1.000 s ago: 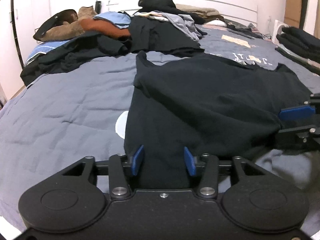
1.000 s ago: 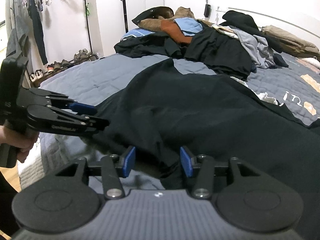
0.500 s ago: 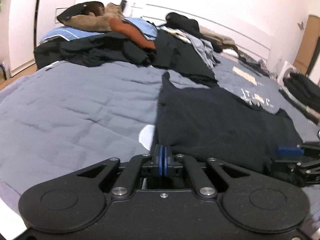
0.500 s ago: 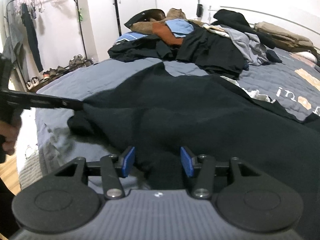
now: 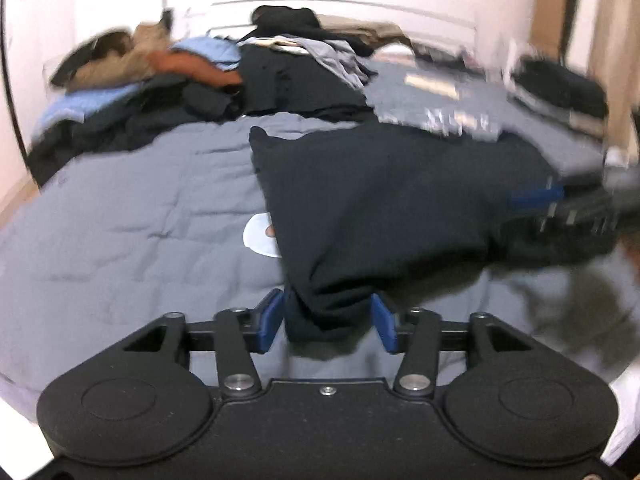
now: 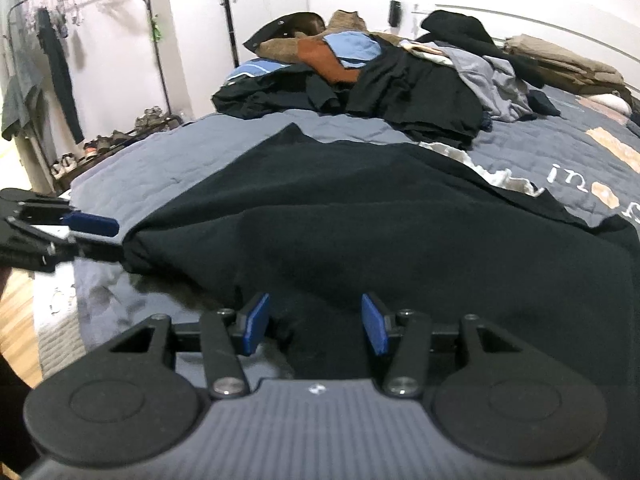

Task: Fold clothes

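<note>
2 grippers work one black cotton garment [image 5: 380, 200] on the grey quilted bed [image 5: 132, 200]: my left gripper [image 5: 327, 320] fingers are opening around its bunched corner, right gripper [image 6: 314, 322] fingers spread, unclamped.

place: home bedroom | evidence: bed [image 6: 168, 168], clothes pile [image 6: 400, 84], garment rack [image 6: 80, 8]

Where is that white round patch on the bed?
In the left wrist view, the white patch sits on the grey quilt, tucked against the black garment's left edge.
</note>
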A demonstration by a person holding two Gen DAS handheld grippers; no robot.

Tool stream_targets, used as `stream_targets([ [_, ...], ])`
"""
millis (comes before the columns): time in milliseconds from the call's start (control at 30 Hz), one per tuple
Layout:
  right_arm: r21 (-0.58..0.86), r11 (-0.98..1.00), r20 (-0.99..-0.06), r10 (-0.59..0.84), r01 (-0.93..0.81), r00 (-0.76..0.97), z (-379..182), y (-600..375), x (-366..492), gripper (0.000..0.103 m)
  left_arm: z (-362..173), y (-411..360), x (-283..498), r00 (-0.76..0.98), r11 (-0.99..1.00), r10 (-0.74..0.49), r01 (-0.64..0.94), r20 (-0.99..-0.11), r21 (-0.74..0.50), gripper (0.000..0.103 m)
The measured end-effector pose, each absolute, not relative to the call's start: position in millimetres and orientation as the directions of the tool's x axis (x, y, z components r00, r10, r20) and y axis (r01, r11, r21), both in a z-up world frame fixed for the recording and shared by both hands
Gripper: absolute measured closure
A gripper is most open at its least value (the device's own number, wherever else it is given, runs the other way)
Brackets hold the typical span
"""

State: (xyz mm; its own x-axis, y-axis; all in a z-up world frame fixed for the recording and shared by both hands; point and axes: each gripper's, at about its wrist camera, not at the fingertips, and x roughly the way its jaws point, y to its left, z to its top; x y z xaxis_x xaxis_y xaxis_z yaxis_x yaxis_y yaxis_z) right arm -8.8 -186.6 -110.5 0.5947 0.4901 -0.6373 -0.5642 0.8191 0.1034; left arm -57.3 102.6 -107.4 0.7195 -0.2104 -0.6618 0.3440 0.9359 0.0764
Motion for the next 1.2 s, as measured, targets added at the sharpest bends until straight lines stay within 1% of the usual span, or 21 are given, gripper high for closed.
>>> stream_targets([
  [100,0.089,0.802,-0.634,0.504,-0.591,0.587,-109,-180,-14,0.052,-119,82,-57,0.725,0.897,-0.164,0.392,-0.668,0.206,0.054],
  [167,0.075,0.796,-0.643,0.499,-0.601,0.581,-112,-175,-15,0.052,-127,71,-56,0.742,0.865,-0.134,0.412,-0.657,0.288,0.051],
  [233,0.055,0.791,-0.655,0.489,-0.609,0.576,-116,-170,-17,0.051,-135,62,-50,0.76,0.832,-0.099,0.417,-0.642,0.365,0.043],
  [300,0.033,0.788,-0.667,0.475,-0.614,0.574,-121,-167,-18,0.051,-143,55,-42,0.752,0.819,-0.088,0.428,-0.653,0.382,0.043],
  [367,0.005,0.786,-0.676,0.458,-0.618,0.577,-125,-165,-19,0.051,-149,53,-38,0.747,0.805,-0.08,0.439,-0.66,0.399,0.051],
  [400,-0.006,0.784,-0.68,0.451,-0.62,0.577,-126,-164,-19,0.051,-152,52,-36,0.745,0.798,-0.076,0.444,-0.662,0.408,0.068],
  [433,-0.009,0.783,-0.684,0.449,-0.622,0.576,-127,-164,-18,0.051,-153,51,-37,0.754,0.779,-0.068,0.449,-0.653,0.437,0.076],
  [500,-0.004,0.788,-0.689,0.444,-0.615,0.573,-130,-166,-16,0.051,-152,50,-45,0.794,0.713,-0.044,0.45,-0.606,0.537,0.082],
  [600,0.004,0.804,-0.7,0.427,-0.595,0.572,-136,-173,-11,0.051,-151,46,-59,0.873,0.574,-0.001,0.401,-0.488,0.714,0.084],
  [633,0.013,0.809,-0.702,0.426,-0.587,0.571,-137,-175,-10,0.051,-153,45,-61,0.881,0.542,0.01,0.393,-0.473,0.743,0.084],
  [733,0.043,0.821,-0.703,0.43,-0.57,0.566,-139,-181,-7,0.051,-159,44,-58,0.87,0.494,0.05,0.406,-0.491,0.769,0.083],
  [800,0.061,0.827,-0.704,0.432,-0.559,0.563,-138,-184,-7,0.051,-163,44,-55,0.835,0.517,0.056,0.444,-0.547,0.731,0.079],
  [867,0.078,0.832,-0.703,0.437,-0.549,0.561,-137,-188,-7,0.051,-157,51,-55,0.821,0.568,0.055,0.443,-0.569,0.694,0.07],
  [900,0.093,0.835,-0.7,0.442,-0.543,0.561,-135,-191,-7,0.051,-152,55,-55,0.816,0.596,0.054,0.436,-0.575,0.675,0.064],
  [933,0.108,0.837,-0.695,0.449,-0.536,0.561,-132,-195,-8,0.051,-145,61,-54,0.81,0.646,0.042,0.425,-0.586,0.634,0.059],
  [967,0.124,0.84,-0.691,0.455,-0.528,0.562,-130,-198,-9,0.051,-136,68,-54,0.801,0.709,0.02,0.41,-0.598,0.573,0.058],
  [1033,0.179,0.849,-0.674,0.474,-0.498,0.567,-123,-212,-11,0.051,-117,82,-52,0.788,0.82,-0.032,0.372,-0.614,0.435,0.051],
  [1133,0.26,0.858,-0.643,0.495,-0.442,0.584,-112,-235,-15,0.051,-89,99,-47,0.781,0.935,-0.127,0.301,-0.611,0.19,0.046],
  [1167,0.284,0.863,-0.631,0.497,-0.418,0.596,-107,-245,-18,0.051,-82,101,-46,0.781,0.952,-0.162,0.284,-0.603,0.112,0.043],
  [1200,0.308,0.866,-0.619,0.497,-0.395,0.608,-103,-255,-20,0.051,-76,103,-46,0.783,0.961,-0.199,0.272,-0.589,0.038,0.032],
])
